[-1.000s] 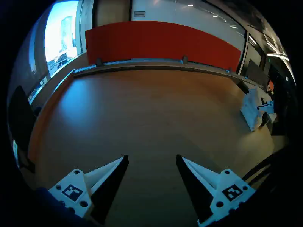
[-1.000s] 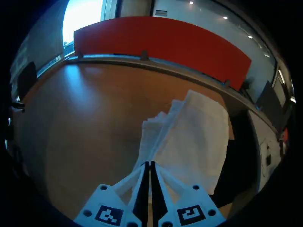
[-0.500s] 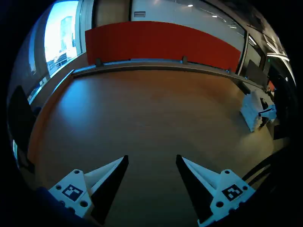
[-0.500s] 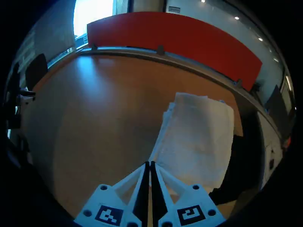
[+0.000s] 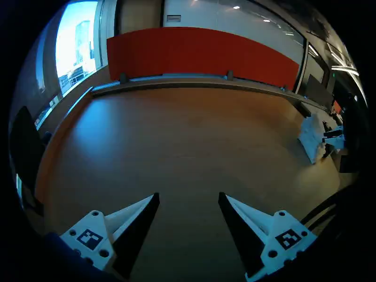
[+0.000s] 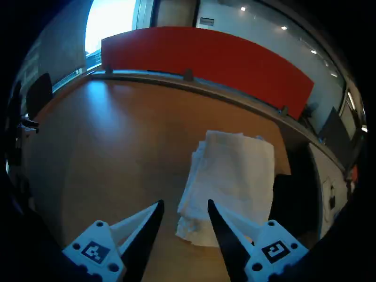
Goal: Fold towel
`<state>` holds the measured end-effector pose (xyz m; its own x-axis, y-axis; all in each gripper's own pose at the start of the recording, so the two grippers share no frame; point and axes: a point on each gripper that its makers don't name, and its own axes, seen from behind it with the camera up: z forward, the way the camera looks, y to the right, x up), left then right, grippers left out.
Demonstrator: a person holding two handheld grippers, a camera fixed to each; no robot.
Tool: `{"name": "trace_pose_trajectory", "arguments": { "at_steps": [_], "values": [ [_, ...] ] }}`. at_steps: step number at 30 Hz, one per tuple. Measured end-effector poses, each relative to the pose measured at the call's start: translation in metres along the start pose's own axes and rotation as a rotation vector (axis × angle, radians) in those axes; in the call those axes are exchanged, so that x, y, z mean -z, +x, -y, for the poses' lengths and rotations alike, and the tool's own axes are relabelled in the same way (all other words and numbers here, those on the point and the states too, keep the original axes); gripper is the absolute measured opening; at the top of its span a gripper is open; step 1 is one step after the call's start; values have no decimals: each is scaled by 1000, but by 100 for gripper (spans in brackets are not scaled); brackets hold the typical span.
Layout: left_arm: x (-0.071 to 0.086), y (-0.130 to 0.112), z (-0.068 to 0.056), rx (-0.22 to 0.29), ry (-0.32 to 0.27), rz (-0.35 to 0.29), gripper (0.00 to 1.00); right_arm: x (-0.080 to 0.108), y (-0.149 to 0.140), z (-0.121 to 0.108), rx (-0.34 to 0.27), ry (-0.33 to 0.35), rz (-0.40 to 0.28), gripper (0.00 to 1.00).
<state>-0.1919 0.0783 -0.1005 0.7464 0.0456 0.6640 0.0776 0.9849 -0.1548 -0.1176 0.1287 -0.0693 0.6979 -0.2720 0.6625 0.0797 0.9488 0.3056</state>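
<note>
In the left gripper view, the left gripper (image 5: 188,203) stood released, its fingers wide apart with nothing between them, over bare wood of the surface (image 5: 178,141); farther off, at the right edge of that surface, the towel (image 5: 311,137) lay as a small white heap, too small to show its folds; beyond, a grey rail (image 5: 197,81) ran along the far edge, a red panel (image 5: 202,51) rose behind it, and a bright window (image 5: 75,47) stood at the far left.

In the right gripper view, the right gripper (image 6: 184,211) was likewise released, its fingers spread and clasping nothing; the towel (image 6: 232,174) lay flat on the surface (image 6: 108,141), folded into a layered rectangle, its near left corner just beyond the gap between the fingertips; the right finger overlapped the towel's near edge in the picture, though whether it touched the cloth could not be told; past the towel came the rail (image 6: 188,77), then the panel (image 6: 207,56), then the window (image 6: 110,23) at the upper left.
</note>
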Motion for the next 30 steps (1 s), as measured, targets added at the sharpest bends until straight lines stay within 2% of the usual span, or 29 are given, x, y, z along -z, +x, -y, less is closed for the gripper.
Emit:
{"name": "trace_pose_trajectory", "arguments": {
  "at_steps": [4,21,30],
  "values": [
    [0,1,-1,-2,-2,-3,93,2,3,-4,-7,-24,-15,100],
    [2,10,0,6,-2,-22,93,19,9,-6,-88,-80,-74,100],
    [0,16,-3,4,-6,-32,93,30,28,-25,-176,-170,-193,100]
  ]
}}
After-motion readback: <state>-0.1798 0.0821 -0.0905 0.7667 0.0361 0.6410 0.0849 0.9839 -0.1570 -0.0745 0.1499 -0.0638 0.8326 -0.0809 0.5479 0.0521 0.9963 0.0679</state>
